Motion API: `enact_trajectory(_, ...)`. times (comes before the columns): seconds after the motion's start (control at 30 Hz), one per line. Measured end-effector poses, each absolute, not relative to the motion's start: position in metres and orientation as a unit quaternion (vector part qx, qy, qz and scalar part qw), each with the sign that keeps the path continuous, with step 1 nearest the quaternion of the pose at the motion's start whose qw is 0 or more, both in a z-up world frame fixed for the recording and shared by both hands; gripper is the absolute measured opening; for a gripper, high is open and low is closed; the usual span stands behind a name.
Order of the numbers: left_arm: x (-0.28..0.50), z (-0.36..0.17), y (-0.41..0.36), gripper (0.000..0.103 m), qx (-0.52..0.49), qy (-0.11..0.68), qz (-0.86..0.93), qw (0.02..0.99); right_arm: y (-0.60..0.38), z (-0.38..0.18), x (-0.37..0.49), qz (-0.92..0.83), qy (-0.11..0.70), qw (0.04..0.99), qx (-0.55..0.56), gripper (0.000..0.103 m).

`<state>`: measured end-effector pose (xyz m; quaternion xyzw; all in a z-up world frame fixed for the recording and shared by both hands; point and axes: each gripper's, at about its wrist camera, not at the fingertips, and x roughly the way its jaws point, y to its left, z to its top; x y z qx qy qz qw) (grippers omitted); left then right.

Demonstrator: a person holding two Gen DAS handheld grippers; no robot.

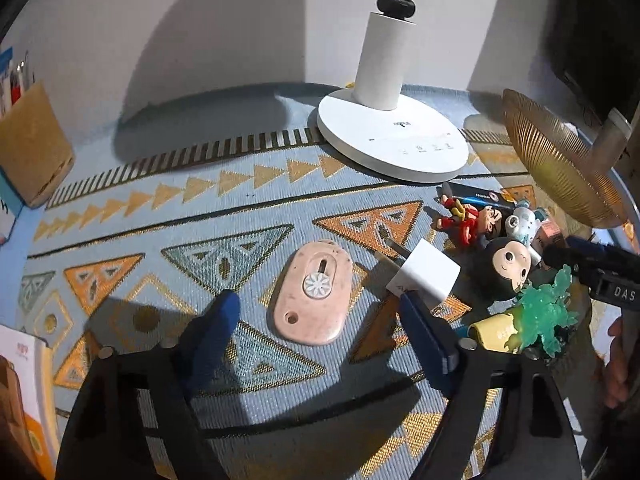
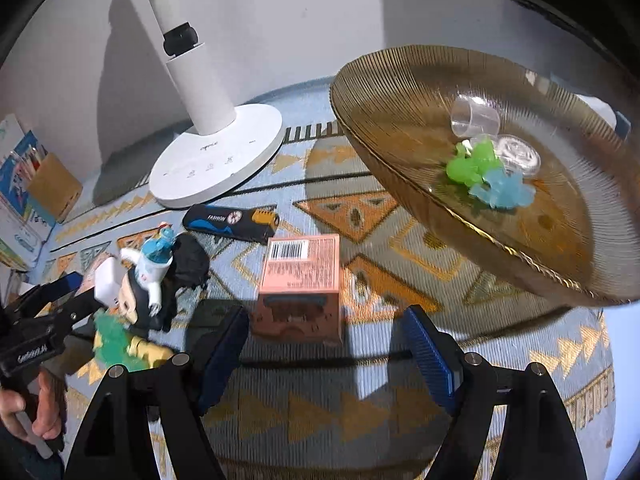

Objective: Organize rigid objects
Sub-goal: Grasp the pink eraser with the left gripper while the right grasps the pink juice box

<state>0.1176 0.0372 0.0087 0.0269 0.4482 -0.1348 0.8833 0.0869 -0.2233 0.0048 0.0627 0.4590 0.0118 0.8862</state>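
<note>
In the left wrist view the left gripper (image 1: 316,308) hangs low over the patterned bench (image 1: 140,216), its blue fingers (image 1: 216,320) spread with nothing clamped. A pink cutter (image 1: 313,292) lies flat between them at frame centre, touching neither pad. The right finger's tip sits against the near edge of a white charger (image 1: 426,276), just right of the cutter. Farther right lies a heap of toys: a black-haired figure (image 1: 502,268), a red figure (image 1: 464,220) and a green plastic piece (image 1: 548,316). A white lamp base (image 1: 392,140) stands at upper centre.

In the right wrist view the right gripper (image 2: 324,344) is also open and empty, with a pink box (image 2: 300,276) standing just beyond and between its fingers. A black lighter (image 2: 230,220) lies behind the box. At upper right a gold dish (image 2: 400,120) holds a clear cup (image 2: 474,116), a clear lid (image 2: 518,154) and green (image 2: 472,164) and blue (image 2: 504,190) toys.
</note>
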Motion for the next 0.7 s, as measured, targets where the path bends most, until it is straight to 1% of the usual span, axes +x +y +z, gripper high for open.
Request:
enact_trajectory(0.03,0.116,0.009,0.037,0.071,0.030,0.447,-0.135,0.884,-0.222,0.005,0.088,0.011,0.459,0.886,0.060,0.079)
enact_trajectory(0.1,0.117,0.010,0.035,0.057,0.037,0.442,-0.132,0.887,-0.215,0.003,0.093,-0.005,0.460,0.887,0.041,0.079)
enact_trajectory(0.13,0.117,0.010,0.035,0.050,0.040,0.440,-0.133,0.887,-0.213,0.002,0.096,-0.013,0.460,0.887,0.030,0.077)
enact_trajectory(0.17,0.116,0.010,0.034,0.036,0.045,0.437,-0.132,0.889,-0.210,0.002,0.097,-0.017,0.459,0.888,0.022,0.071)
enact_trajectory(0.2,0.115,0.011,0.034,0.033,0.046,0.435,-0.133,0.889,-0.207,0.002,0.098,-0.015,0.455,0.890,0.015,0.067)
enact_trajectory(0.23,0.115,0.011,0.034,0.033,0.045,0.436,-0.137,0.889,-0.204,0.003,0.099,-0.006,0.452,0.892,0.012,0.052)
enact_trajectory(0.27,0.114,0.012,0.035,0.033,0.042,0.436,-0.141,0.888,-0.201,0.005,0.098,0.003,0.450,0.893,0.005,0.041)
enact_trajectory(0.4,0.098,0.019,0.039,0.033,0.018,0.432,-0.147,0.890,-0.195,0.008,0.085,0.022,0.458,0.888,-0.019,0.040)
enact_trajectory(0.53,0.060,0.033,0.044,0.033,-0.010,0.416,-0.163,0.894,-0.206,0.021,0.038,0.054,0.444,0.894,-0.037,0.040)
enact_trajectory(0.7,0.011,0.035,0.035,0.033,-0.043,0.412,-0.181,0.892,-0.234,0.027,-0.024,0.073,0.442,0.894,-0.027,0.040)
